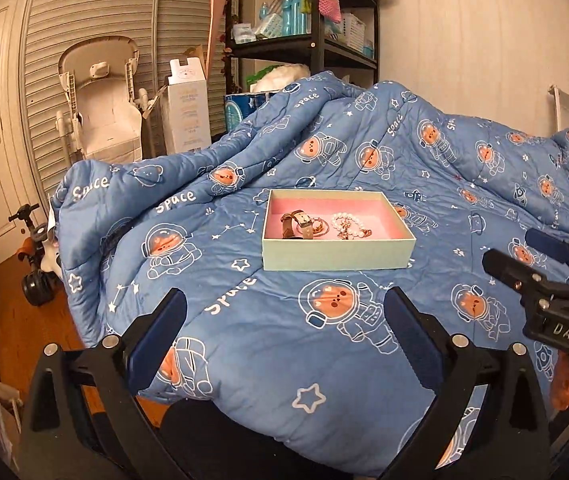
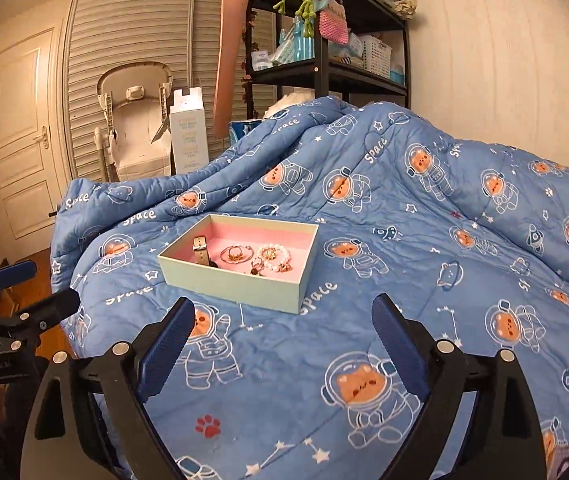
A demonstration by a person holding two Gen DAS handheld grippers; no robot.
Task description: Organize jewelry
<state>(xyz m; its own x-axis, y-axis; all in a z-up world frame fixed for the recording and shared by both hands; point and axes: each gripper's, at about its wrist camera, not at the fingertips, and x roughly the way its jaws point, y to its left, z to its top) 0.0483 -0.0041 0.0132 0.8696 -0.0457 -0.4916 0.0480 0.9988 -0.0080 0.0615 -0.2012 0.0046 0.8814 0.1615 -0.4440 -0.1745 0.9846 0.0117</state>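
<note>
Jewelry, all of it, sits inside the open box (image 1: 338,254) on the blue space-print quilt (image 1: 284,360), and from where I'm steering I get two good looks down into it. The box is a shallow rectangle, pale green outside, pink lining inside, lid off, lying flat on the bedding ahead of both tools.

On the left-wrist feed I see a watch (image 1: 298,222) with a brownish strap toward the left of the pink floor, its face turned up and the strap curled around. Just beside it lies a thin gold bangle (image 2: 236,255), which shows more clearly on the right-wrist feed as a ring of wire with a small charm. Further right is a white pearl bracelet (image 1: 344,224), looped in a loose circle, with gold-toned small pieces (image 2: 270,266) bunched against it; they're too tangled for me to count or name. The back half of the box floor is bare pink.

My left gripper (image 1: 284,312) hangs over the quilt short of the box, jaws spread wide, nothing between the blue pads. My right gripper (image 2: 284,316) is the same: released, empty, its tips near the box's front wall but not touching. Each tool shows at the edge of the other's feed, well apart.

Behind the bed stands a black shelf unit (image 2: 324,64) crowded with bottles and baskets.
</note>
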